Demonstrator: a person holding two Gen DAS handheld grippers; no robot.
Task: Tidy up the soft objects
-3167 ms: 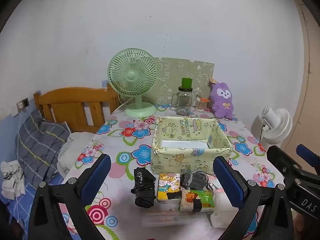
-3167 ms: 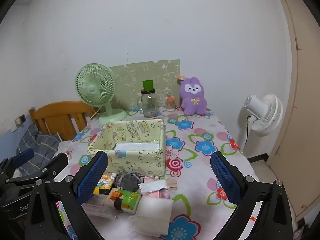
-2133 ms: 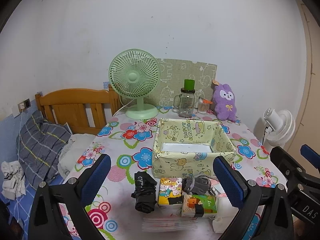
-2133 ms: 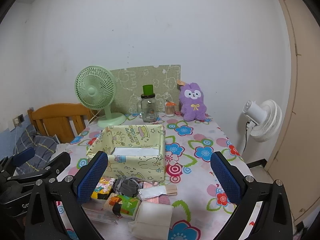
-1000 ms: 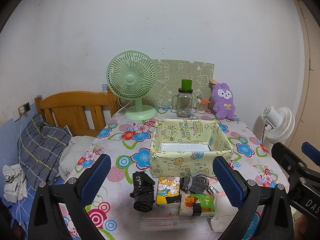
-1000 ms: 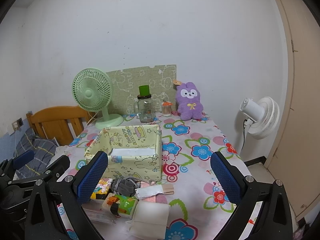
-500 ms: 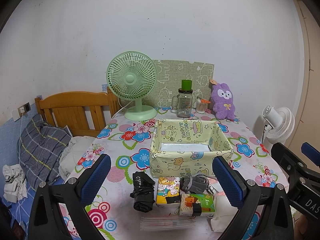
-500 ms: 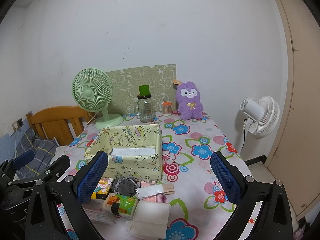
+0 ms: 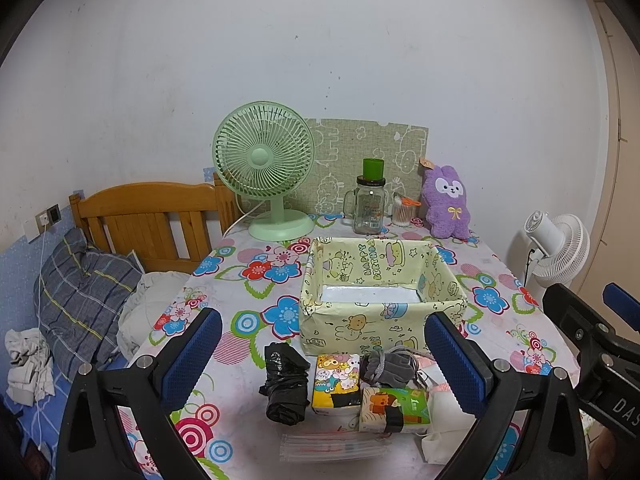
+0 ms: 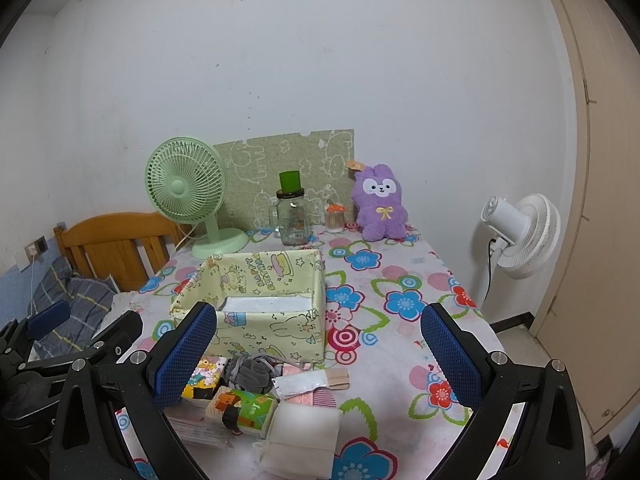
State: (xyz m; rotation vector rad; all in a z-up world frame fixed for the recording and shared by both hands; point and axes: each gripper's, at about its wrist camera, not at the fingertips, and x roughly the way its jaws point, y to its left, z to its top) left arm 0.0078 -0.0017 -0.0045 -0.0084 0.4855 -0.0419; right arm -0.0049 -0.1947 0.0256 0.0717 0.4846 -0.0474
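1. At the far left, off the table's edge, we see a wooden headboard [image 9: 152, 216] with a plaid pillow [image 9: 86, 296] beneath it.
2. Our left gripper [image 9: 322, 354] hangs above the near edge of the floral table [image 9: 256, 280], jaws spread wide and gripping nothing.
3. Between its fingers lies the row of soft things: a crumpled black bag [image 9: 285, 384], then a cartoon tissue pack [image 9: 336, 378] just beside it, a grey pouch [image 9: 386, 368] and a green tissue pack [image 9: 394, 410], with a clear zip bag [image 9: 334, 446] in front.
4. Directly behind that row stands the yellow fabric box [image 9: 380, 280], open-topped, with only a pale floor showing inside.
5. Along the wall behind it we see a green desk fan [image 9: 264, 164], a glass jar [image 9: 370, 208] and a purple plush rabbit [image 9: 446, 204].
6. Our right gripper [image 10: 316, 356] is likewise wide apart and holds nothing; a white folded cloth [image 10: 304, 434] lies nearest it, touching the green pack.
7. A white floor fan [image 10: 520, 236] stands beyond the table's right side.
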